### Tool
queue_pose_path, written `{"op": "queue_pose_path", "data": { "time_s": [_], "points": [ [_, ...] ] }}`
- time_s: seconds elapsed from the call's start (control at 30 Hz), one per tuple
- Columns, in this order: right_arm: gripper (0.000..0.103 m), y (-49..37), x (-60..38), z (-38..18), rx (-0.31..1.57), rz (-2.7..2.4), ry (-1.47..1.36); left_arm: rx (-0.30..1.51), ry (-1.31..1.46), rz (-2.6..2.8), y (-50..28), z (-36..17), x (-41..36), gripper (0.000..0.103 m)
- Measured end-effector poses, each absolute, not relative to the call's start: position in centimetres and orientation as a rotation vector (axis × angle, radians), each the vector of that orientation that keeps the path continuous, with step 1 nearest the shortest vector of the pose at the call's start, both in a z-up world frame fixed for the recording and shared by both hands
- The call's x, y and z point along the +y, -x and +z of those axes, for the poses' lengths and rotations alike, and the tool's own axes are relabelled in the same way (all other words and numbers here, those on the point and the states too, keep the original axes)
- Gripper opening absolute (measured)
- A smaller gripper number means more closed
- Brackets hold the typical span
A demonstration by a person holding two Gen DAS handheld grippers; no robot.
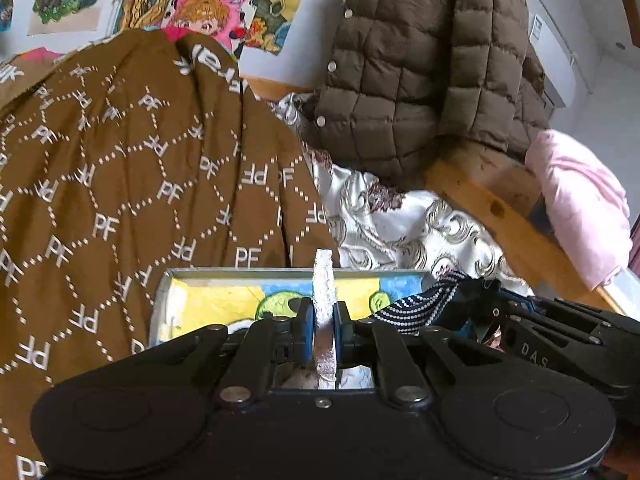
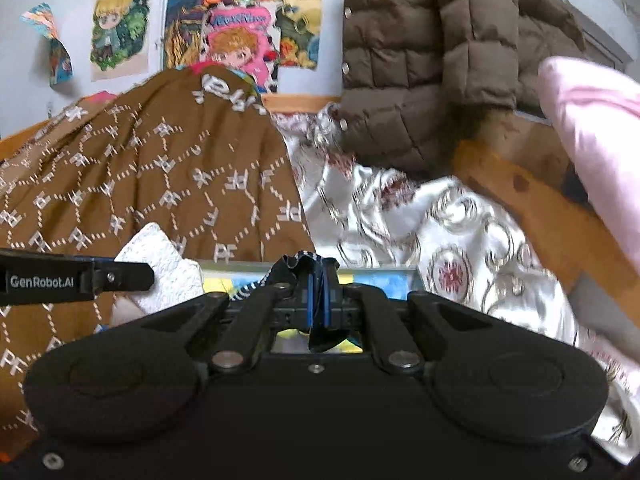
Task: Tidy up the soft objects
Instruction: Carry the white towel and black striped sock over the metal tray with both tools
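My left gripper (image 1: 323,318) is shut on a white textured cloth (image 1: 323,276), which stands edge-on between the blue pads. Seen from the right wrist, that white cloth (image 2: 160,264) hangs broad and crumpled from the left gripper's finger (image 2: 120,276). My right gripper (image 2: 318,300) is shut on a dark navy cloth with white dots (image 2: 298,262). In the left wrist view the navy cloth (image 1: 420,304) bunches at the right gripper's tip (image 1: 480,300). Both cloths hover over a flat tin with a yellow, blue and green picture (image 1: 208,300).
A brown blanket with a white PF pattern (image 1: 120,180) fills the left. Silver patterned satin (image 1: 400,224) lies to the right of it. A brown quilted jacket (image 1: 420,60) hangs behind. Pink fabric (image 1: 580,196) drapes over a wooden rail (image 1: 500,204). Posters cover the wall.
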State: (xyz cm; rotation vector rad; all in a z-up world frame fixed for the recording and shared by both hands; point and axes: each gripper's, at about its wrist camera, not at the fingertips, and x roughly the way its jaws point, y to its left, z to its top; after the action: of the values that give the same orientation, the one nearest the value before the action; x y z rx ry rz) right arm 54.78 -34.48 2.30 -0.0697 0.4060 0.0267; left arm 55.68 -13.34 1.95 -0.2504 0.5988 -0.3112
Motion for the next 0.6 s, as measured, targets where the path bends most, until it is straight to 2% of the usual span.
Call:
{"op": "queue_pose_path", "data": {
  "time_s": [0.3,0.6],
  "points": [
    [0.001,-54.3,-35.6,-1.7,0.444,0.019,0.081,0.636,0.262,-0.302,-56.3,-0.8,-14.9,0.010],
    [0.001,-53.0,-36.5,-2.4,0.456,-0.006,0.069,0.648,0.272,-0.244,-56.8,-1.7,-14.5,0.013]
  ]
}}
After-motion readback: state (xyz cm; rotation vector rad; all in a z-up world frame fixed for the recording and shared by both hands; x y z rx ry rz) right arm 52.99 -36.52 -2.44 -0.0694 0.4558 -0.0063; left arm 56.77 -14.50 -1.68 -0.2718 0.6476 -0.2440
